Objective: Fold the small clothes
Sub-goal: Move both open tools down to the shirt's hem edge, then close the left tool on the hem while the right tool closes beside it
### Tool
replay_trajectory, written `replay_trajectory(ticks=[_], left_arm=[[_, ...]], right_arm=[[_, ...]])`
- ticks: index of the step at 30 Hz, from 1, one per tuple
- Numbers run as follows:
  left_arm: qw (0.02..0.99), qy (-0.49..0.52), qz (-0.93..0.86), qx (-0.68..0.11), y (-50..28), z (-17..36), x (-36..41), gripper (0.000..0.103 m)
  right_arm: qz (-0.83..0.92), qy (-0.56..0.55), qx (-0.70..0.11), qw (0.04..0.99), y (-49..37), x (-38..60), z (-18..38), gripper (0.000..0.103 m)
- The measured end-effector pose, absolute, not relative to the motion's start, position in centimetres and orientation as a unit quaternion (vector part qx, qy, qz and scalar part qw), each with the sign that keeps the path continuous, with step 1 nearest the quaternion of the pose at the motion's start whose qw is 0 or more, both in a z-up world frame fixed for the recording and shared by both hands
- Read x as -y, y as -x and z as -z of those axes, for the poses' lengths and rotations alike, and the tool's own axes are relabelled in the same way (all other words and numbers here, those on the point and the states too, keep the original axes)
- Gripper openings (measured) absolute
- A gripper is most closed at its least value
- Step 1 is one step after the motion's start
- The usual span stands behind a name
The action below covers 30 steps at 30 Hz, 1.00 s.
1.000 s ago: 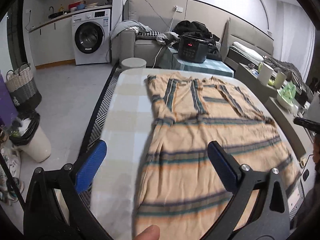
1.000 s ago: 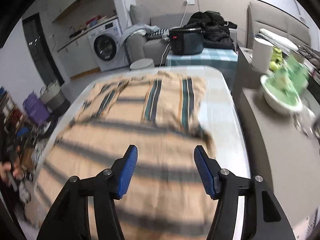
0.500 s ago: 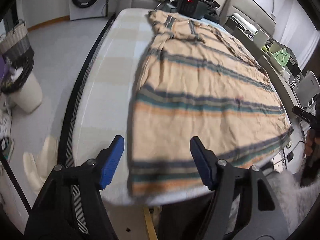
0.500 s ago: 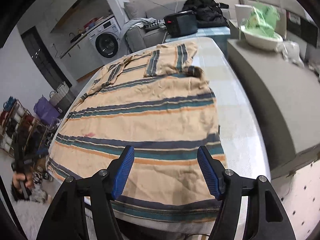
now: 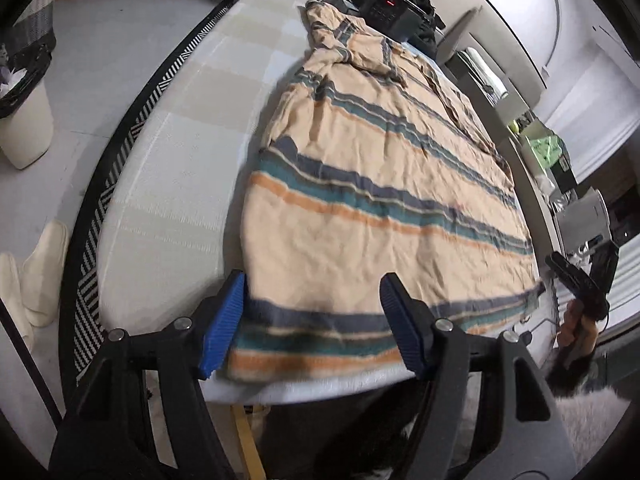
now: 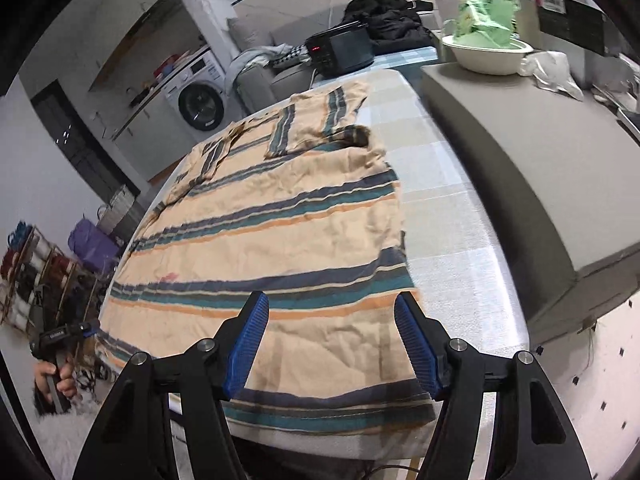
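A peach shirt with navy, teal and orange stripes [image 5: 376,184] lies spread flat on a pale checked table [image 5: 184,184], collar end far, hem at the near edge. It also shows in the right wrist view [image 6: 280,232]. My left gripper [image 5: 316,320] is open and empty, just above the hem's left corner. My right gripper [image 6: 332,344] is open and empty, above the hem near its right corner. The right gripper also shows in the left wrist view [image 5: 580,280], and the left gripper in the right wrist view [image 6: 60,336].
A grey counter [image 6: 532,168] with a white bowl [image 6: 488,56] flanks the table's right side. A black cooker [image 6: 340,52] stands beyond the far end. A white bin [image 5: 24,120] and slippers [image 5: 36,280] are on the floor at left, beside a striped rug [image 5: 120,152].
Both grippers have drawn back from over the shirt's middle to its near hem and dropped lower toward the table edge. Both stay open; the shirt has not moved.
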<state>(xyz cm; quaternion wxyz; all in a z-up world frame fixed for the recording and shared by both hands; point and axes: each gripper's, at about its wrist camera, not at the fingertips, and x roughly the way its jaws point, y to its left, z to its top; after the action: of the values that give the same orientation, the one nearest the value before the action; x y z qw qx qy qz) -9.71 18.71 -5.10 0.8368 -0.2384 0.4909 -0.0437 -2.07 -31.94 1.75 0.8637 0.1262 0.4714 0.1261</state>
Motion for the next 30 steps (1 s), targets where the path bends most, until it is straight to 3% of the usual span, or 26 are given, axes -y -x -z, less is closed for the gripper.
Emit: replay_trajectory(ticks=[11, 14, 16, 18, 30], left_arm=[[0.824, 0.241, 0.073, -0.508, 10.5, 5.1, -18.1, 0.065], [0.818, 0.255, 0.081, -0.509, 10.5, 5.4, -18.2, 0.046], [0.815, 0.271, 0.091, -0.504, 10.4, 5.7, -18.3, 0.027], [0.817, 0.278, 0.094, -0.495, 10.4, 6.0, -18.3, 0.020], [0.794, 0.272, 0.122, -0.530, 10.4, 6.3, -17.0, 0.021]], right_arm=[[-0.108, -0.144, -0.499, 0.847, 3.4, 34.5, -1.0, 0.067], [-0.115, -0.156, -0.513, 0.837, 3.8, 35.2, -0.1, 0.067], [-0.114, -0.164, -0.520, 0.831, 3.7, 35.5, 0.8, 0.066], [-0.107, -0.175, -0.524, 0.827, 3.5, 35.8, 1.5, 0.057], [-0.139, -0.200, -0.531, 0.811, 4.7, 37.4, 1.3, 0.057]])
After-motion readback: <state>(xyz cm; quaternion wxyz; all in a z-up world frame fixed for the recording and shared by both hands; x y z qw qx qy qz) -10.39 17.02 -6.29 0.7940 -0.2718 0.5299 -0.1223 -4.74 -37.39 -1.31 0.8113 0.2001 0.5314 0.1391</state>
